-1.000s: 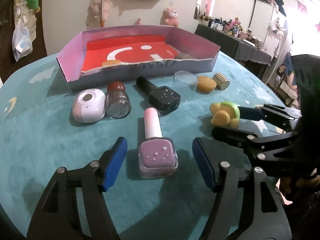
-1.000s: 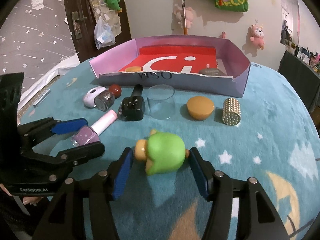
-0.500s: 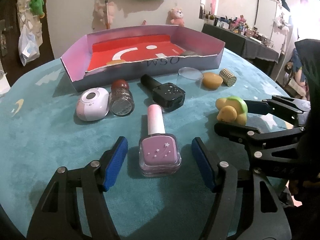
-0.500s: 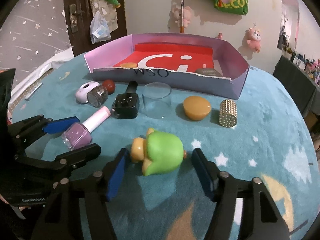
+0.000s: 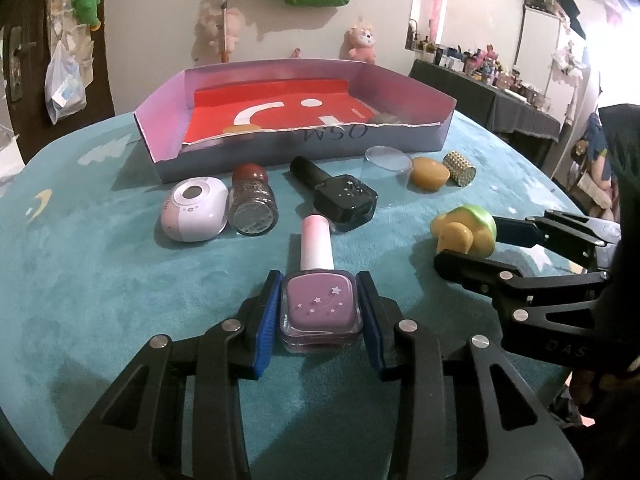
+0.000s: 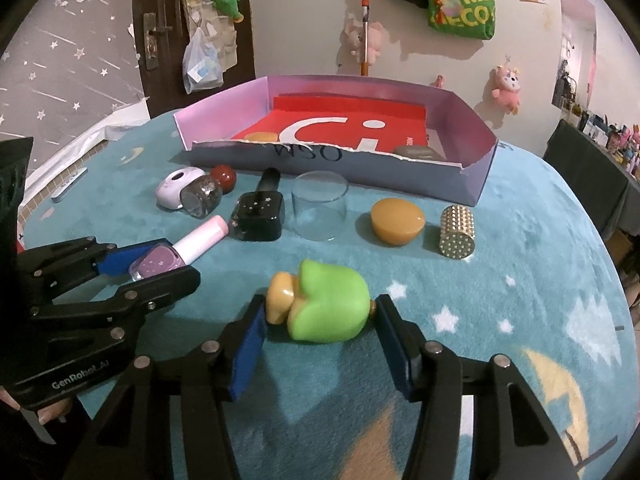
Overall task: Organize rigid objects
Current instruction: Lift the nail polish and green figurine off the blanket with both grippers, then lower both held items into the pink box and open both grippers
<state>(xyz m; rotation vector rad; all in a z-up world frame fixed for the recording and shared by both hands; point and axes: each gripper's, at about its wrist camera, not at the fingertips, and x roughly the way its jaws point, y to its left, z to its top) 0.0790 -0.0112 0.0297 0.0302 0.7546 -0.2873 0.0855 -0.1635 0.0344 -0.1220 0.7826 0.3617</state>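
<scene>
On the teal table [image 5: 100, 300], the left hand-held gripper [image 5: 320, 316] clamps a lilac polish bottle [image 5: 321, 312] by its flat glass sides — hard, slick, breakable. The right hand-held gripper [image 6: 320, 338] brackets the green toy [image 6: 330, 306], its pads apparently not yet closed on it; beyond waits the box [image 6: 460, 188].

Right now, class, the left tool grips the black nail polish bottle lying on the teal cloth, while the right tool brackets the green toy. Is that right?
Not quite. The left tool is closed on the purple nail polish bottle, not the black nail polish bottle, which lies untouched farther back, as the left wrist view shows. The rest holds: the right tool brackets the green toy on the teal cloth.
</scene>
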